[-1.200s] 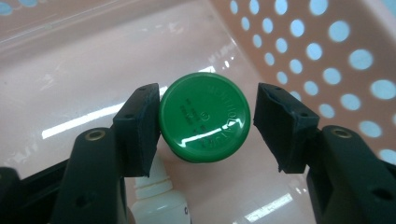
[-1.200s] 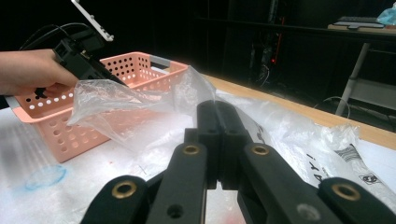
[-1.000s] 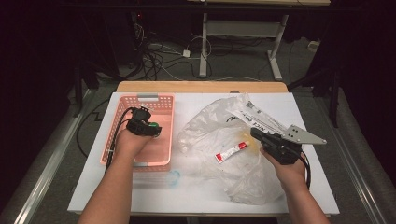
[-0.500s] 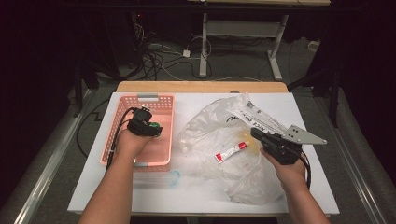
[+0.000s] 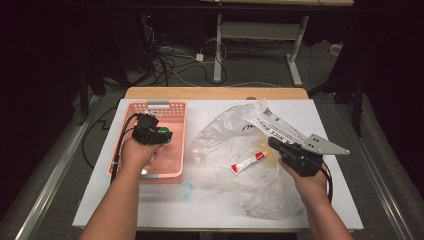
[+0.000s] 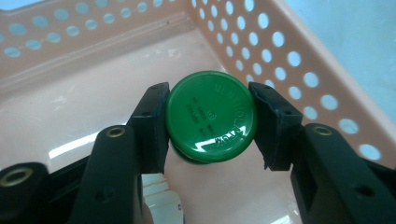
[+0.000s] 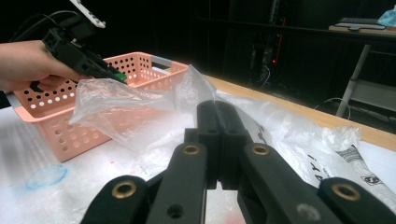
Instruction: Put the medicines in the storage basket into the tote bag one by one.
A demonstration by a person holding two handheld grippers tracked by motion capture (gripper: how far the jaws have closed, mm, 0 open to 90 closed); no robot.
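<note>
High view: left hand-held gripper hangs over the pink basket at the left of the white surface, jaws clamped on a green cap.

Left gripper view: green cap sits between both pads, touching each side — round, embossed lettering on top, a bit of its body showing beneath. Below it lies the basket floor; the perforated basket wall runs along the upper right.

High view, right: right hand-held gripper rests on a crumpled clear plastic bag — jaws fully closed. A small red-and-white tube lies inside the bag, just left of the gripper; cannot tell whether they touch.

Right gripper view: right hand-held gripper pinches a fold of the bag, film lifted and stretched toward the basket. The other hand and the left hand-held gripper appear above the basket rim. A faint blue ring mark sits on the surface nr. the basket's front.
</note>
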